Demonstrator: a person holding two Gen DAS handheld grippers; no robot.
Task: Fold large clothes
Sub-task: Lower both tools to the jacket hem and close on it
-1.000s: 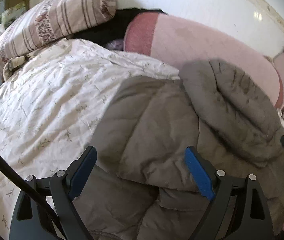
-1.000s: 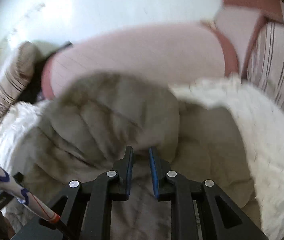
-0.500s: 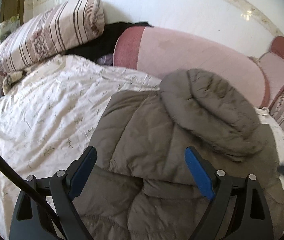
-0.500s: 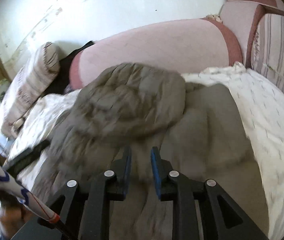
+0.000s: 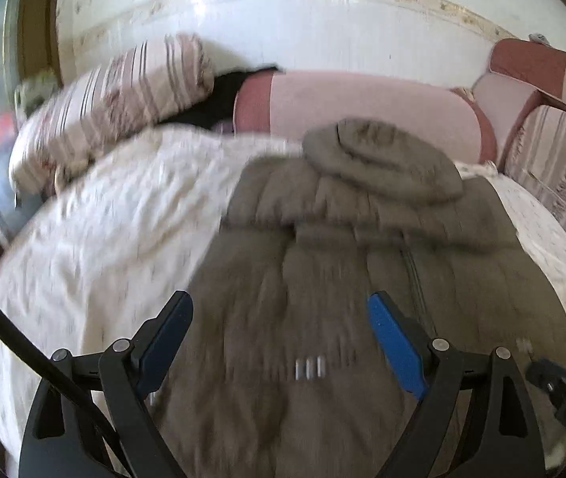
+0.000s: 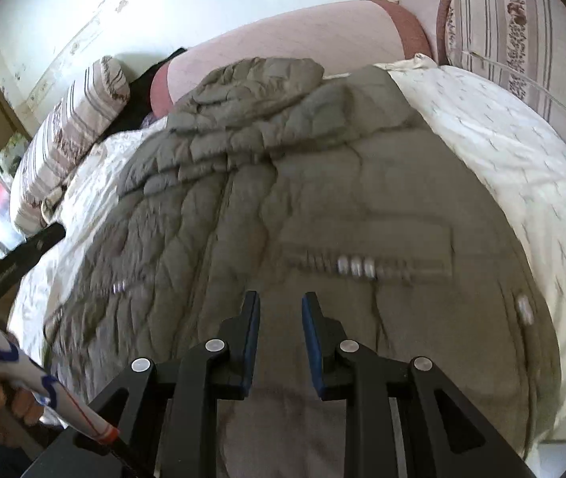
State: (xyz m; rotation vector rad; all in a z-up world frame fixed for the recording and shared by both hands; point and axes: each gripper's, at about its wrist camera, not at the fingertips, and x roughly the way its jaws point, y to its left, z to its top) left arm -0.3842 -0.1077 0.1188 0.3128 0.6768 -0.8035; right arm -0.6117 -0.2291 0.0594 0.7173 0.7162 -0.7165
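Ahead of and beneath both tools, the grey-brown quilted puffer jacket lies flat on the floral-sheeted bed, likely light, soft and slippery, best pinched at hem corners; left tool spread wide, right tool narrowly parted, both empty.

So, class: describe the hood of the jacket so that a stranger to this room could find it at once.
Start at the bed with its pale printed cover. A grey-brown quilted jacket lies spread across it, and the hood is the rounded, puffy lump at the jacket's far end, against the pink bolster. Unlike the striped pillow nearby, it is plain and the jacket's own colour.
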